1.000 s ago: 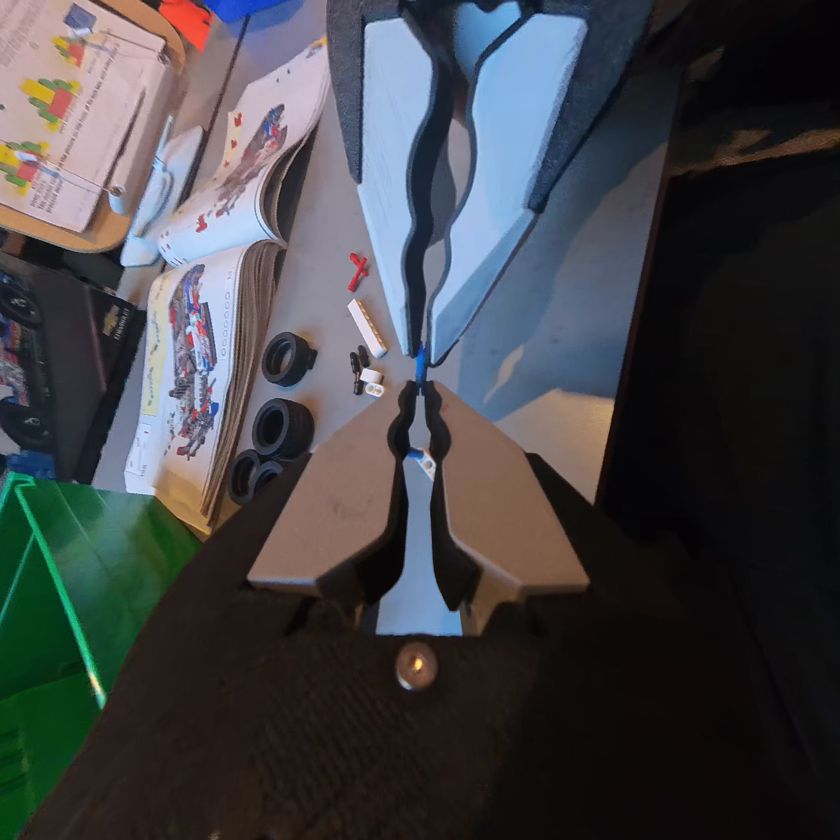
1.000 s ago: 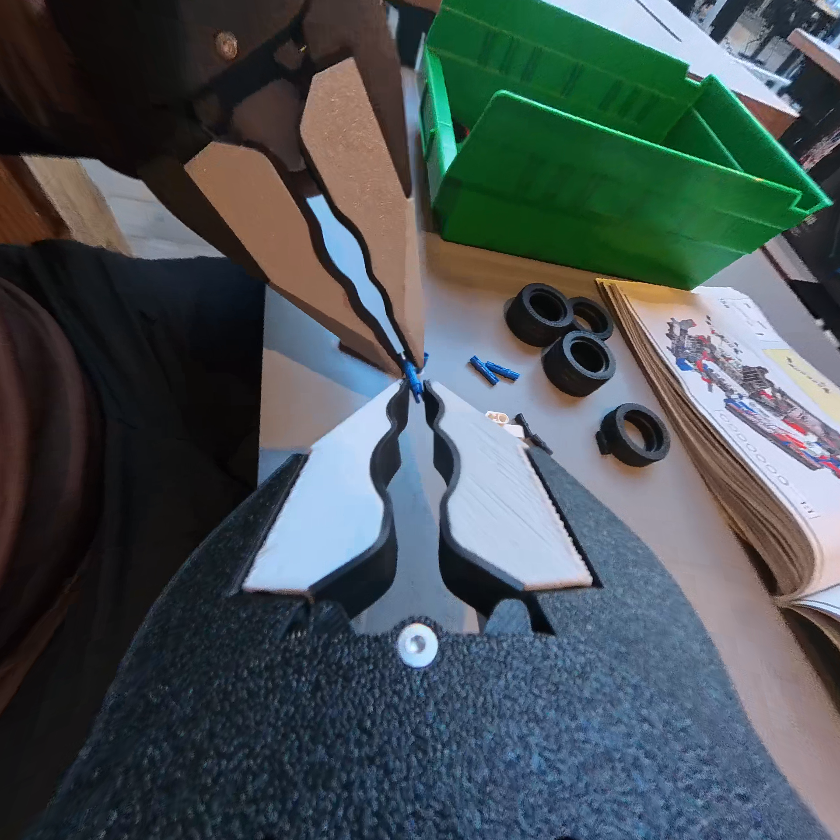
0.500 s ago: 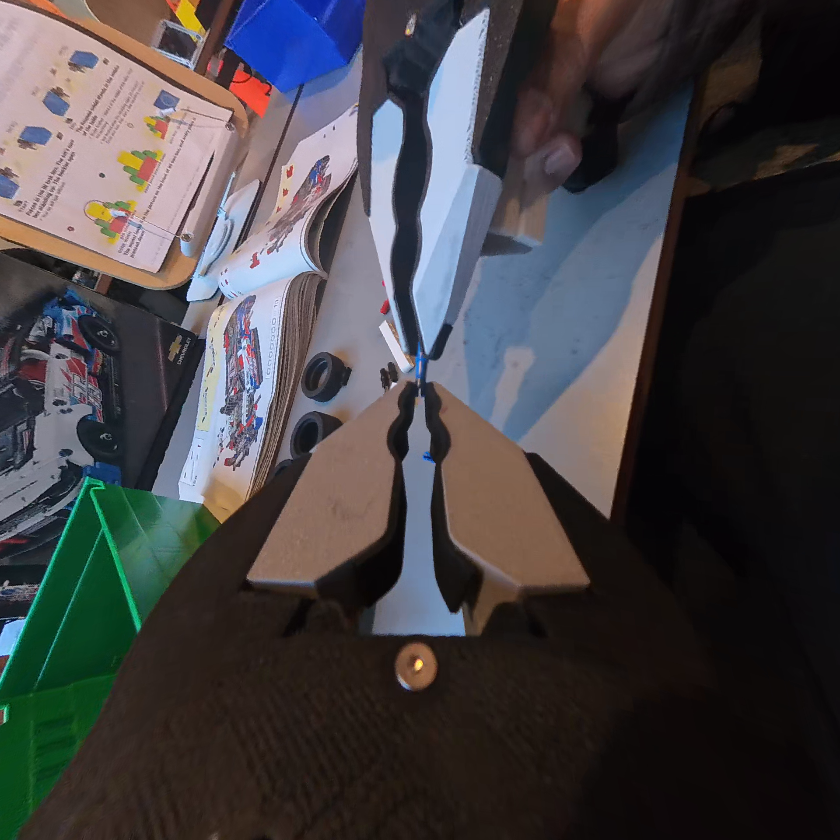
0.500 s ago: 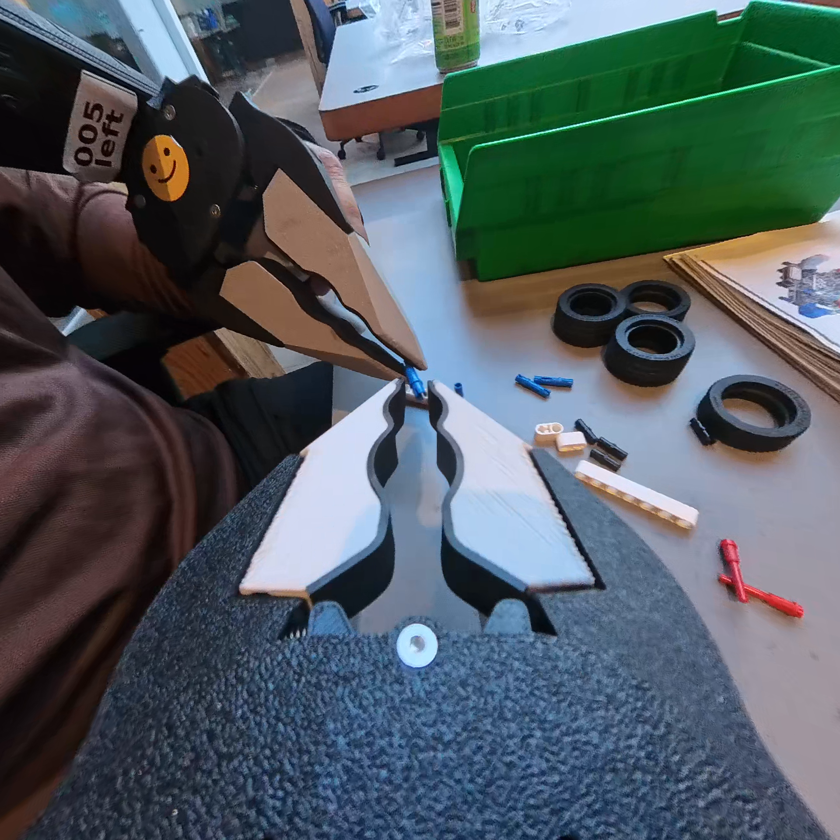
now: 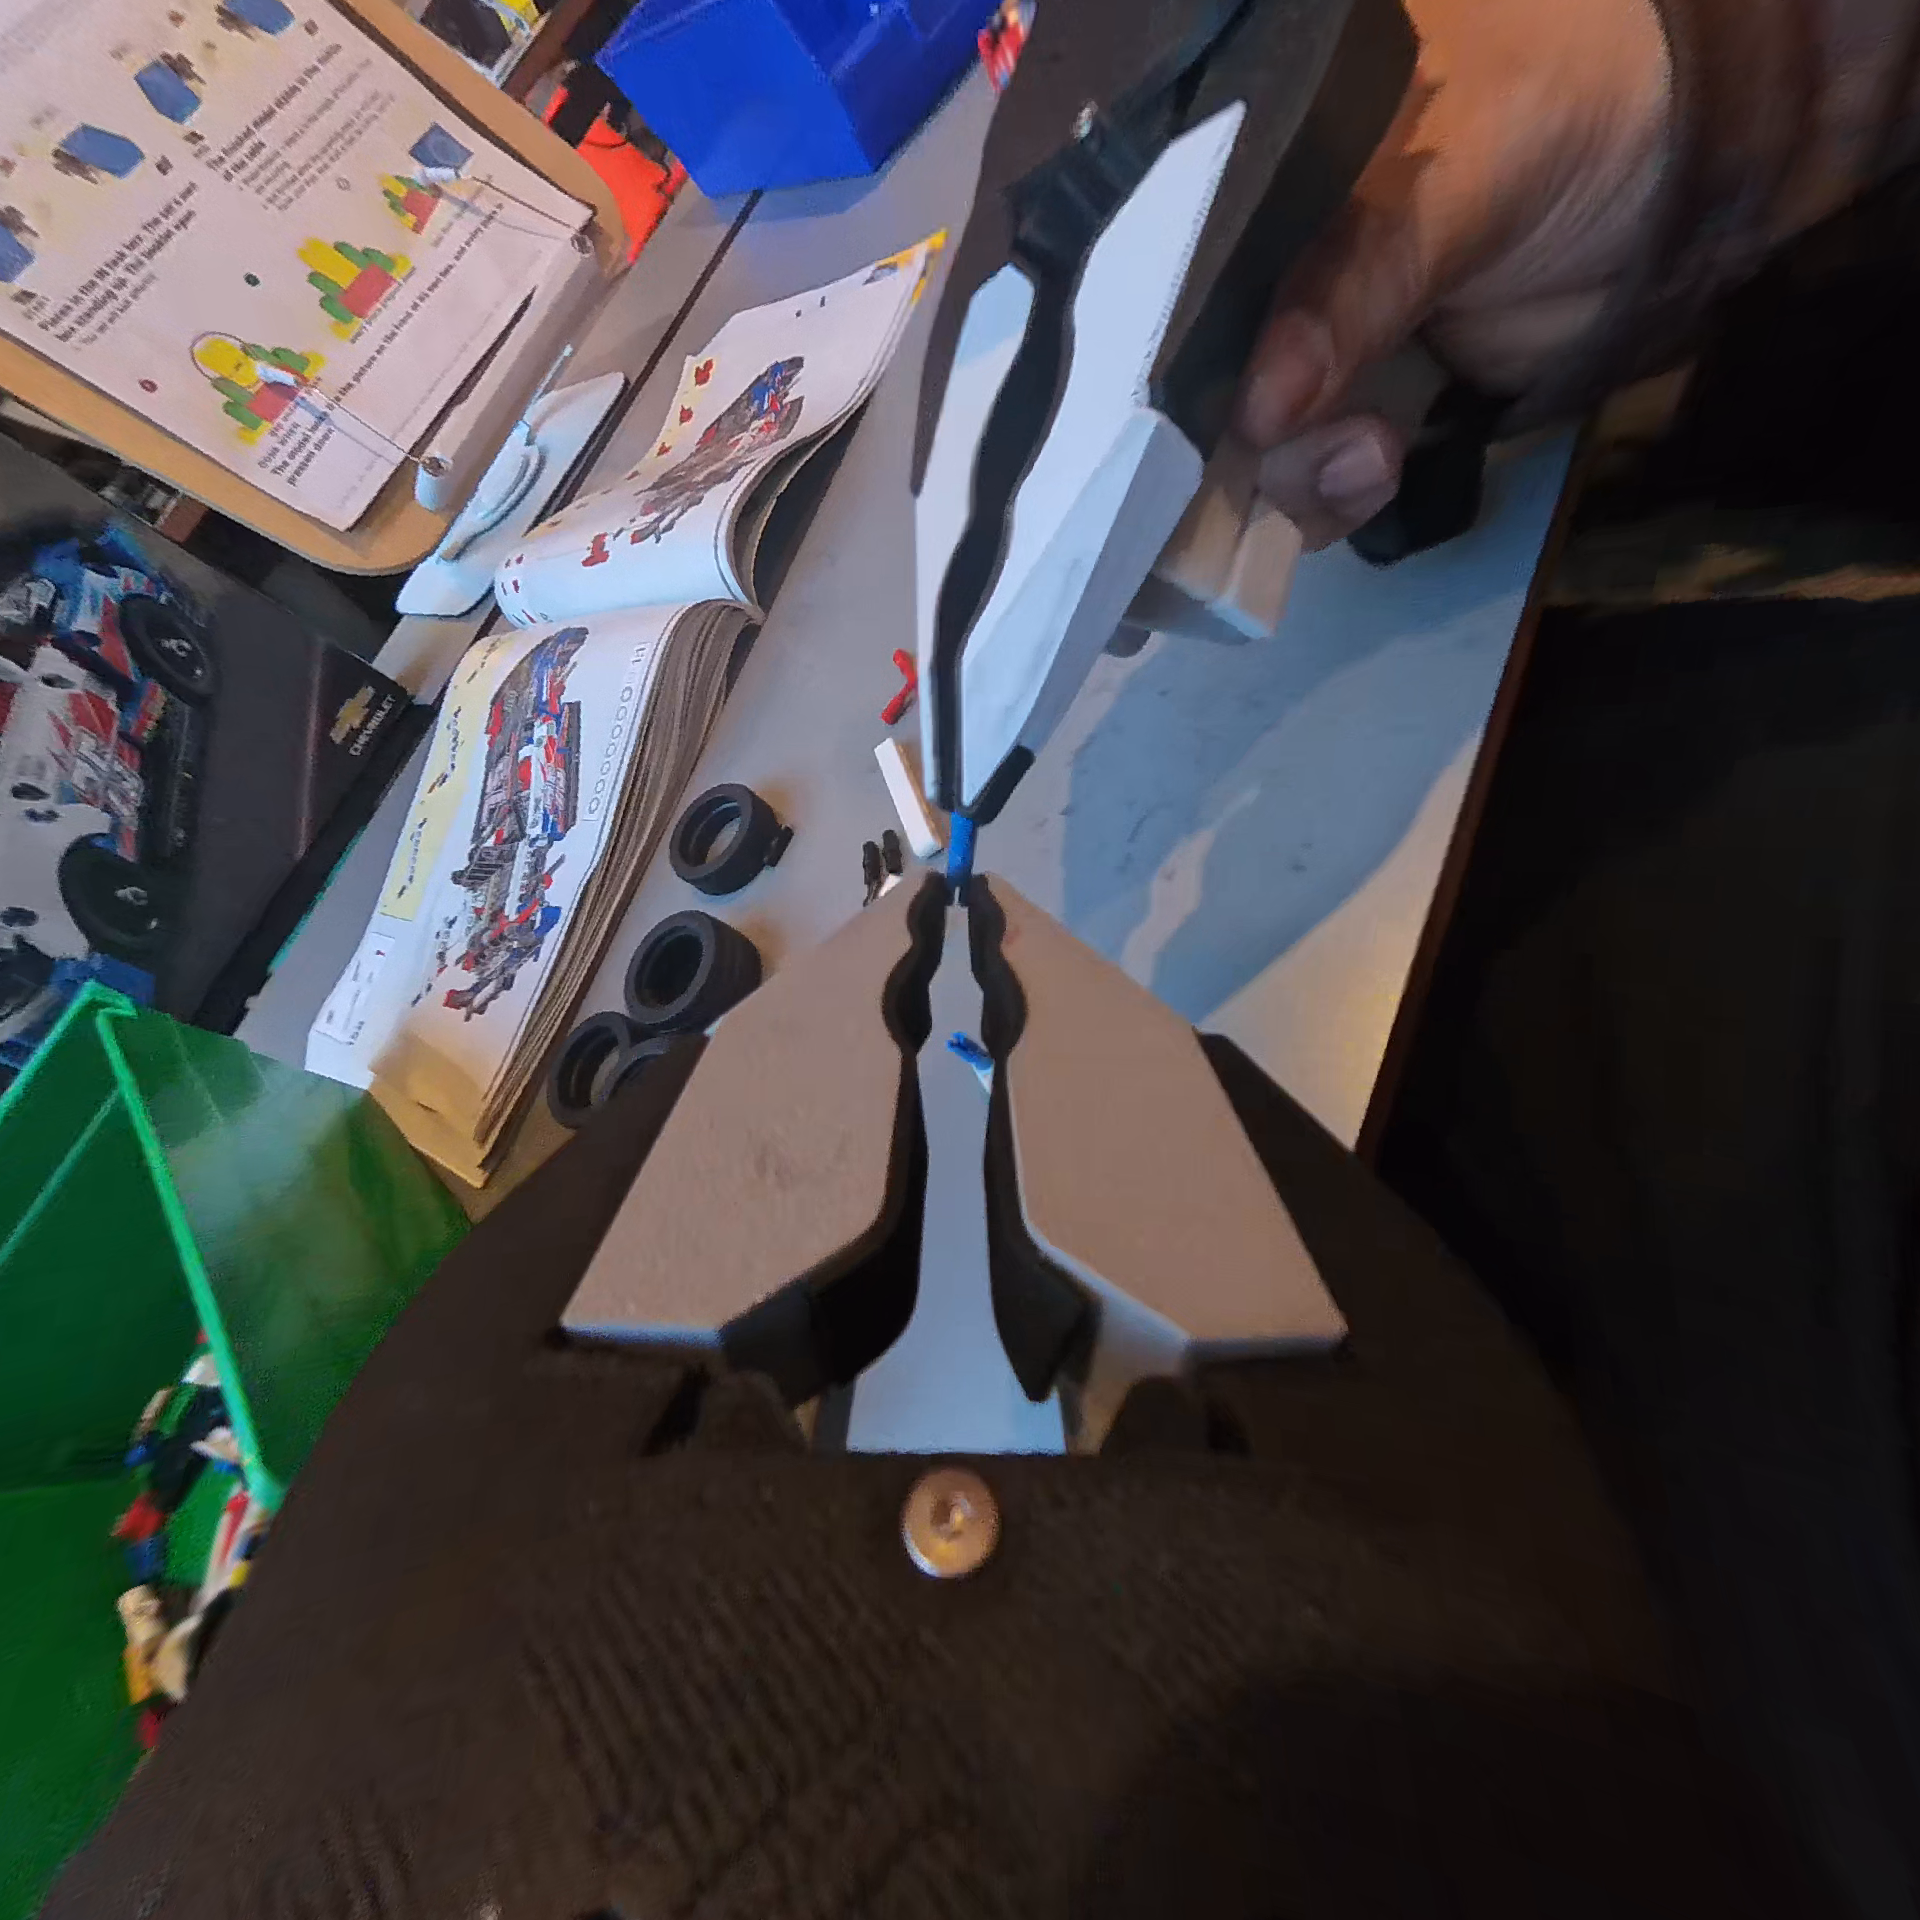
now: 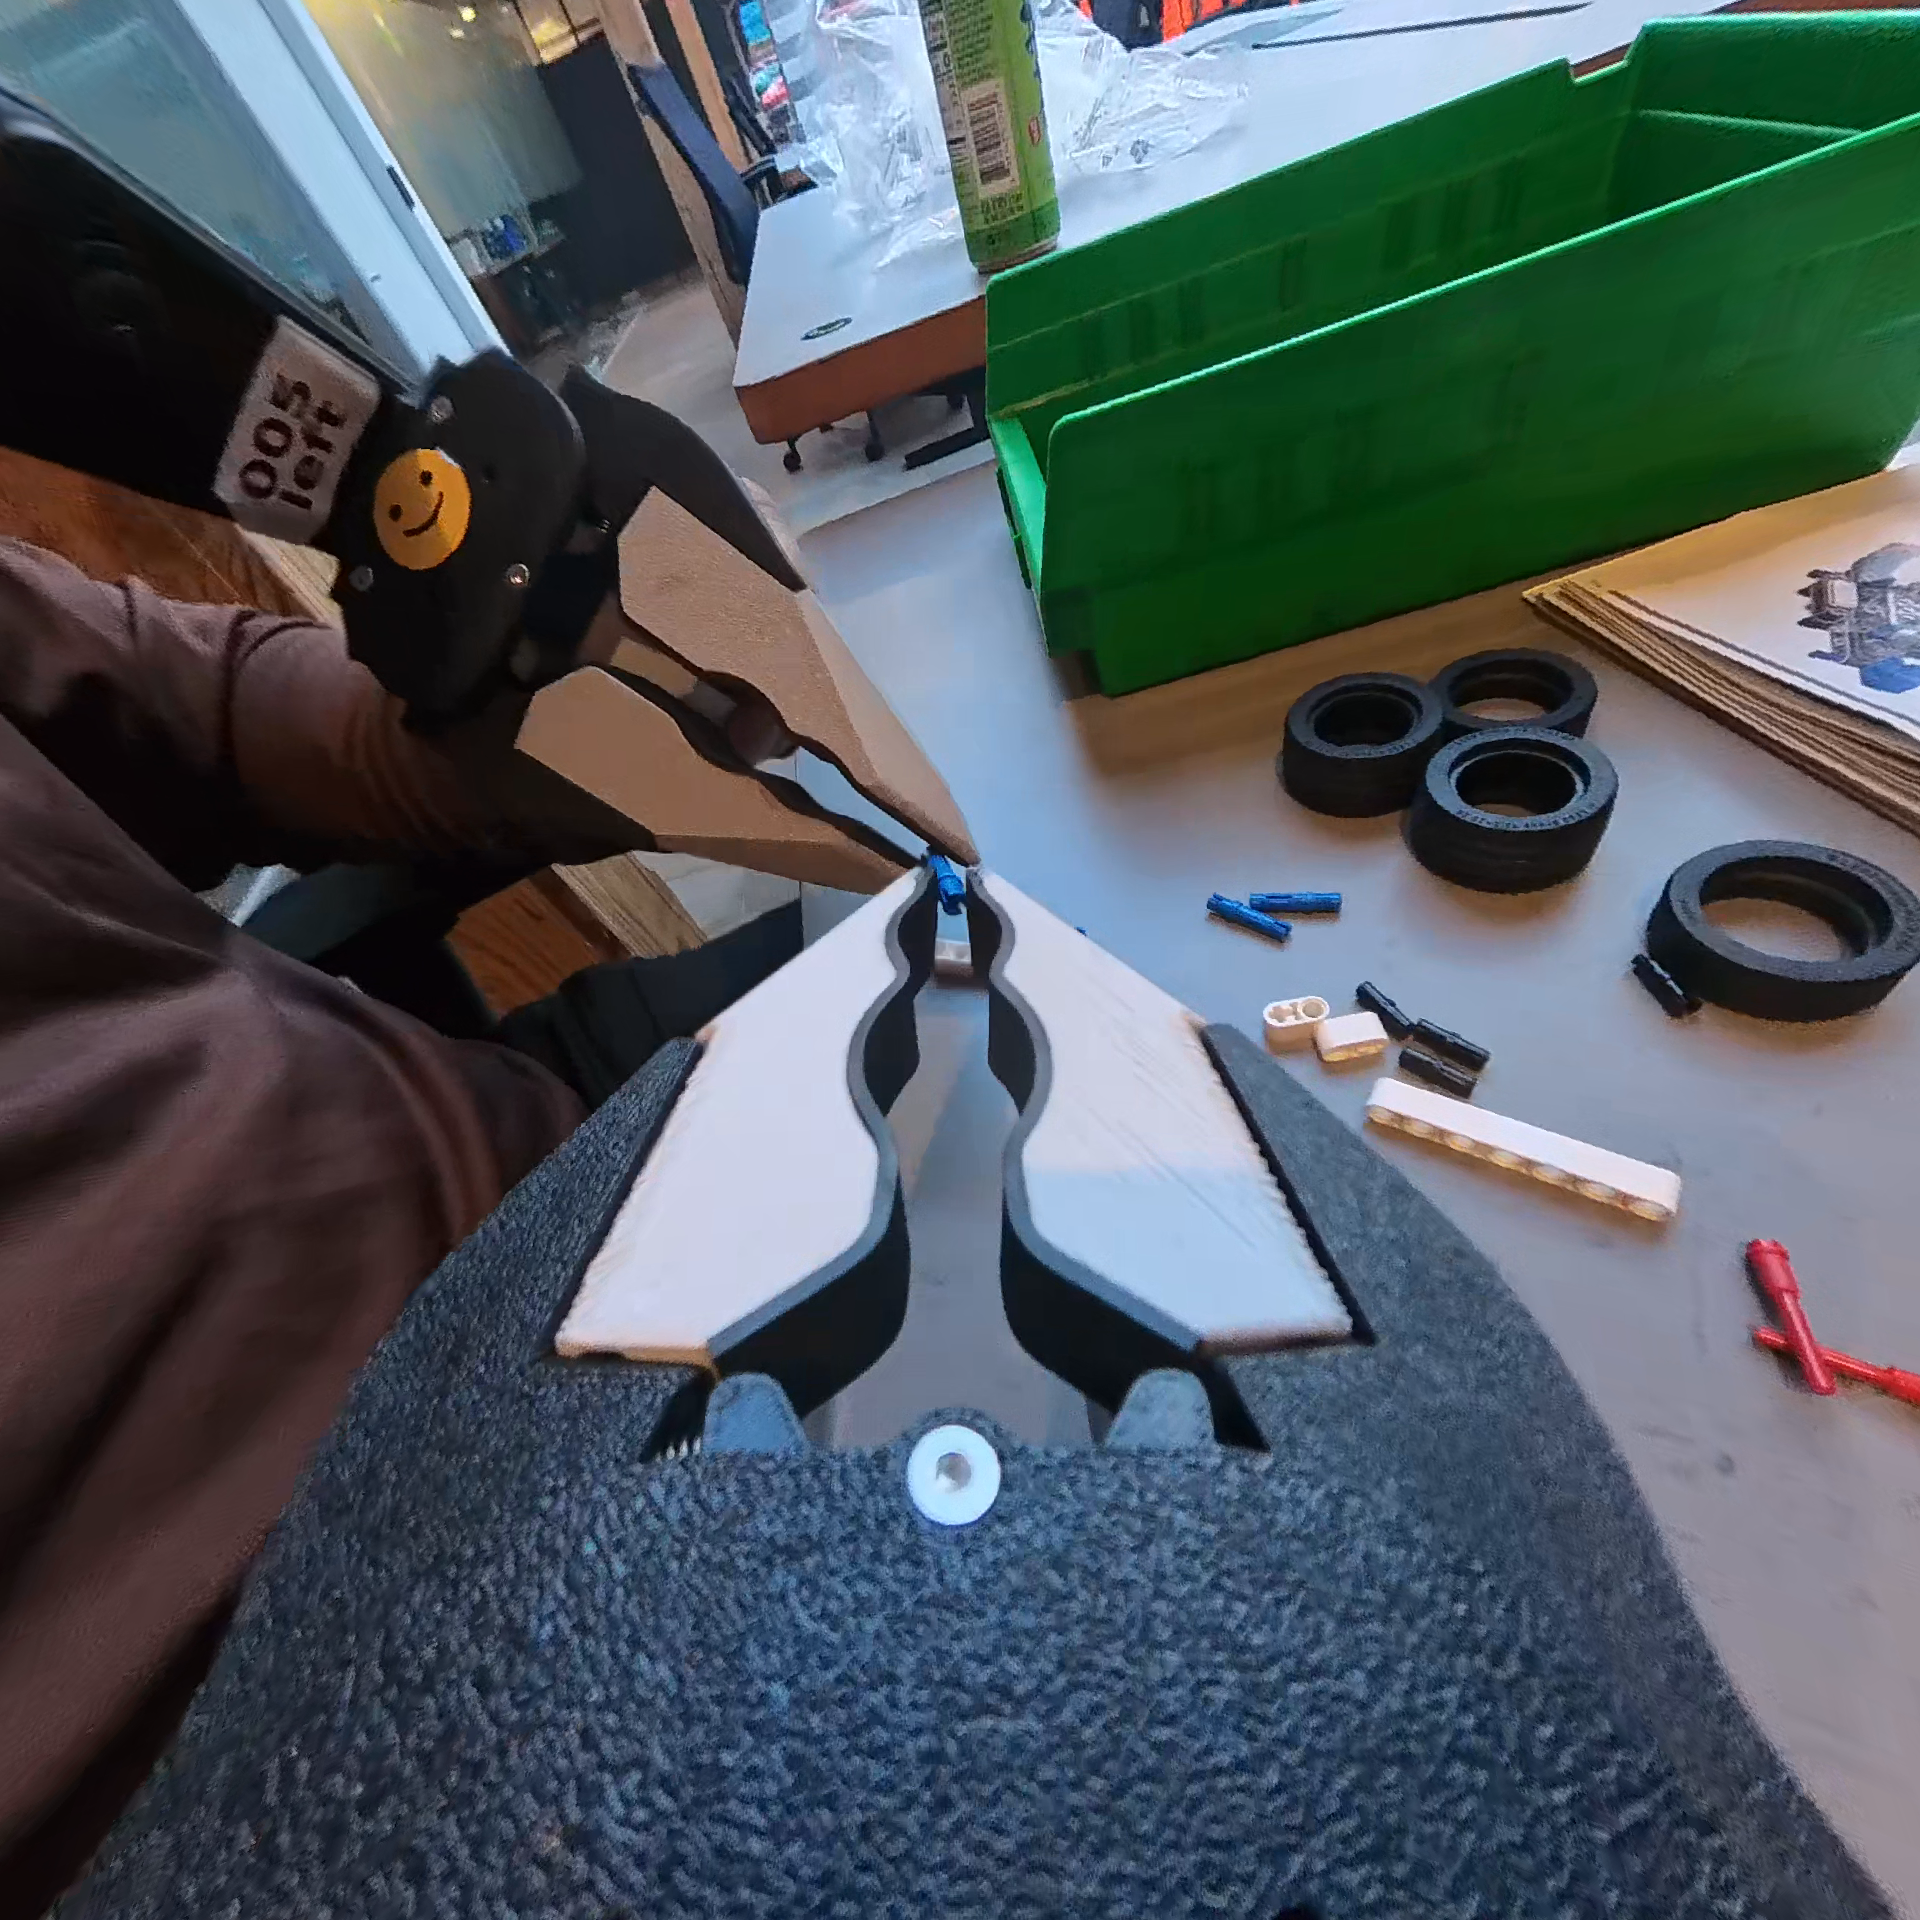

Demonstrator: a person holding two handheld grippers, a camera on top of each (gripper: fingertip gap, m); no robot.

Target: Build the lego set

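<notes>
A small blue pin [image 5: 961, 847] is pinched tip to tip between both grippers, held above the grey table [image 5: 1247, 831]. My left gripper [image 5: 958, 885] with tan fingers is shut on its near end. My right gripper [image 6: 948, 883] with white fingers is shut on the other end of the same pin [image 6: 945, 878]. In the left wrist view the right gripper [image 5: 971, 805] comes down from above, held by a hand. In the right wrist view the left gripper [image 6: 951, 857] comes in from the left. A small white piece [image 6: 953, 956] shows between the right fingers, below the pin.
On the table lie a long white beam [image 6: 1522, 1162], two white connectors [image 6: 1325, 1023], black pins [image 6: 1439, 1049], two blue pins [image 6: 1273, 909], red pieces [image 6: 1808, 1340] and several black tyres [image 6: 1512, 805]. A green bin [image 6: 1455, 416] and an open instruction book [image 5: 540, 831] stand behind them. The tips of both grippers are at nearly the same place.
Both grippers have swung and tilted together, so more of the table and room shows. The right gripper has turned edge-on in the left wrist view. The blue pin stays pinched between the tips.
</notes>
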